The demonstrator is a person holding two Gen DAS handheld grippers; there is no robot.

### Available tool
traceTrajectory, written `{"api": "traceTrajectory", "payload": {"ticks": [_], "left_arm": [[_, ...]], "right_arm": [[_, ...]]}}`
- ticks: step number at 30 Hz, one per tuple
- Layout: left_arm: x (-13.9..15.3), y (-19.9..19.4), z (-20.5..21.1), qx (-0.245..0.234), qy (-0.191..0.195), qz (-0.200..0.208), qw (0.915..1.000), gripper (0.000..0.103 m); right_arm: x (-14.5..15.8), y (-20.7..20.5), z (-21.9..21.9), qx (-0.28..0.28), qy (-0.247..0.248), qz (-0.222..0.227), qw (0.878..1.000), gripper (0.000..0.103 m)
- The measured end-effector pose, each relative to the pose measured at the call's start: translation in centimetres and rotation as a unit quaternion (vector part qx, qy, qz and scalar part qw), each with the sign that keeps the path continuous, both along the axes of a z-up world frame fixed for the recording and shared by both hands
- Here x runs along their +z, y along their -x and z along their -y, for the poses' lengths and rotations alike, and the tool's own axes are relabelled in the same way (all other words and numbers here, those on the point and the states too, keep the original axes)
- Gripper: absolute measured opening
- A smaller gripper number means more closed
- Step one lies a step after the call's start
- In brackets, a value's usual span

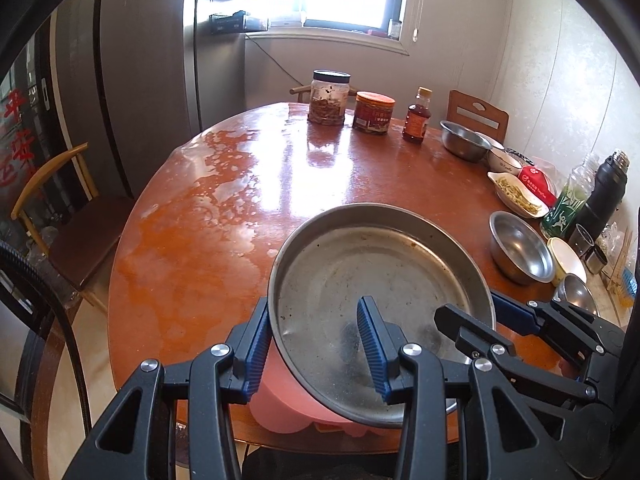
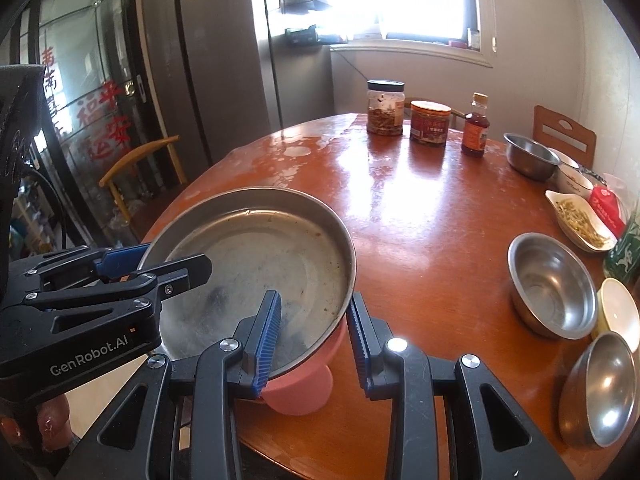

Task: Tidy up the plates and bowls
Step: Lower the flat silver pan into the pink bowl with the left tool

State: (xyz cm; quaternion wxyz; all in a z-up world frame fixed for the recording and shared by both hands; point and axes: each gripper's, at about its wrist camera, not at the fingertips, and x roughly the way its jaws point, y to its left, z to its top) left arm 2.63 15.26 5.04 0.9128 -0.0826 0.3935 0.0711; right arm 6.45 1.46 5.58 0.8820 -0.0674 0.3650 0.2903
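A large round metal plate [image 1: 372, 272] rests tilted on a pink bowl [image 1: 280, 396] at the near edge of the round table [image 1: 192, 240]. My left gripper [image 1: 316, 344] is open, its fingers straddling the plate's left rim. My right gripper [image 2: 314, 336] is open, straddling the plate's [image 2: 256, 256] right rim above the pink bowl [image 2: 304, 388]. Each gripper shows in the other's view: the right one [image 1: 500, 320], the left one [image 2: 132, 264]. Steel bowls [image 2: 552, 284] [image 2: 604, 388] stand at the right, also in the left wrist view [image 1: 520, 246].
At the table's far side stand a jar [image 1: 328, 98], a red tin [image 1: 374, 112] and a sauce bottle [image 1: 418, 118]. Another steel bowl [image 1: 464, 140], white bowls [image 1: 504, 160], a dish of food [image 1: 516, 194], bottles and a black flask [image 1: 604, 192] line the right. A chair [image 1: 68, 224] stands left.
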Motion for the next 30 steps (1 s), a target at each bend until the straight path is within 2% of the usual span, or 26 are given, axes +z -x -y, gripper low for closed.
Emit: {"api": "traceTrajectory", "payload": {"ticks": [14, 30], "left_arm": [[-2.7, -0.1, -1.7, 0.010, 0.011, -0.029, 0.9995, 0.043], [-4.3, -1.2, -1.9, 0.003, 0.017, -0.049, 0.9987, 0.043]], "right_arm": [[-2.3, -0.6, -2.0, 0.011, 0.020, -0.025, 0.999, 0.035], [-4.3, -1.7, -2.4, 0.007, 0.038, -0.042, 0.998, 0.035]]}}
